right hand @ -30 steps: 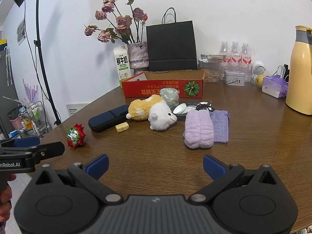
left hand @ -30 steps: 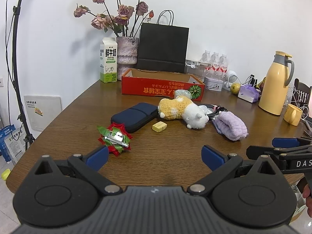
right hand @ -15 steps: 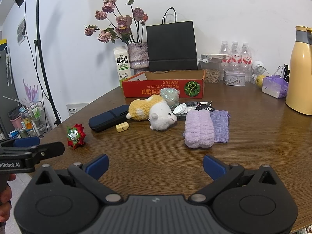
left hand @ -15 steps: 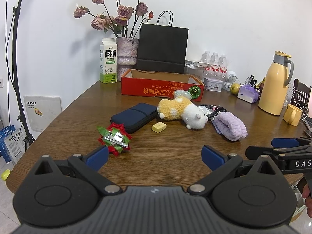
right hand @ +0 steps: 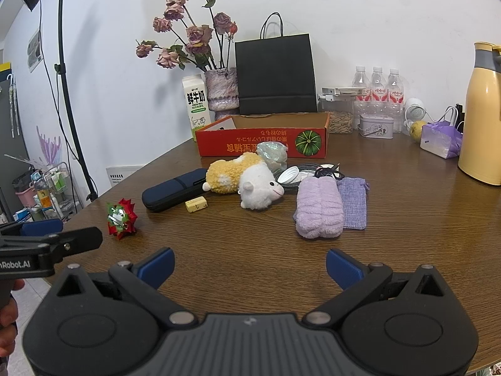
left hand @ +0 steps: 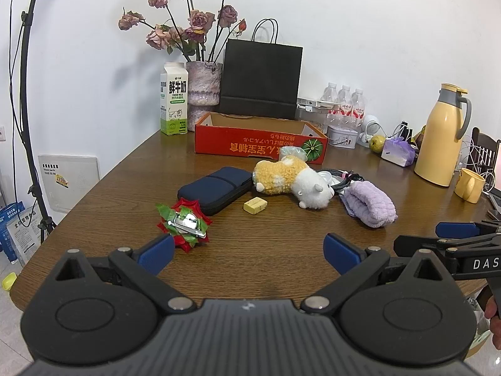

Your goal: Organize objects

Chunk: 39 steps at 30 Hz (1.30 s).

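Red and green, the hair clip [left hand: 184,223] lies at lower left of the left view, just ahead of the spread, empty left gripper [left hand: 249,253]; approach level, straddling it. In the right view, the right gripper [right hand: 249,264] gapes empty at bottom centre, box [right hand: 263,145] above.

Looks like a lived-in room at home, half set up for filming. Round wooden worktop [left hand: 125,185] against a white wall, crowded with household things: vase of dried roses [left hand: 203,84], milk carton [left hand: 173,103], yellow thermos jug [left hand: 438,144], mug [left hand: 469,185], bottled water [right hand: 377,87]. Light stand [right hand: 65,72] and cluttered storage cart [right hand: 40,191] off to one side.
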{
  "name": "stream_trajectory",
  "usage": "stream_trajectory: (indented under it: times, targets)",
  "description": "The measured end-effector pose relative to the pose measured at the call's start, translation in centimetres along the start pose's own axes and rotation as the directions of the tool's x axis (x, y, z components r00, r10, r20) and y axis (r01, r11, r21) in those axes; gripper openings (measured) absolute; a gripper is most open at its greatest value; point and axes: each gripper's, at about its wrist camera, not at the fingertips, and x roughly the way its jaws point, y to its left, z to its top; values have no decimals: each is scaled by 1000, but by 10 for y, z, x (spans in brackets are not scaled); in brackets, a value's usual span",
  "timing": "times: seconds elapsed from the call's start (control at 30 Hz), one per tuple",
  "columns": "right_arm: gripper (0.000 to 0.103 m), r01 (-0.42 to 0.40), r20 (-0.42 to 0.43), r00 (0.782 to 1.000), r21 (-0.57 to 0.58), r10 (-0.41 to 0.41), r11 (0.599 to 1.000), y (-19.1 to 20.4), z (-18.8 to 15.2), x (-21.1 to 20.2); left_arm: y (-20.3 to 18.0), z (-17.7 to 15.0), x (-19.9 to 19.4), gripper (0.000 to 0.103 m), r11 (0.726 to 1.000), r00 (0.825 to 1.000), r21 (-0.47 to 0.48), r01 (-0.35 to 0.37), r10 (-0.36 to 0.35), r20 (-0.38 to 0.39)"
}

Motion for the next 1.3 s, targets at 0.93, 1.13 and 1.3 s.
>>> stream_trajectory:
  times: [0.93,1.13,1.3]
  targets:
    - [103,14,-2,1000,5,-14,1000,-4,-1,6,5,2,5,103,1000,1000,3,-14,14,5]
    - [103,21,-5,1000,10,-21,1000,-9,-2,14,10,-1,13,103,1000,1000,-3,-26,26,-6]
    - [103,30,2,1000,1,-30,1000,-12,-3,19,14,-4,21,103,999,999,-6,-38,37,-12]
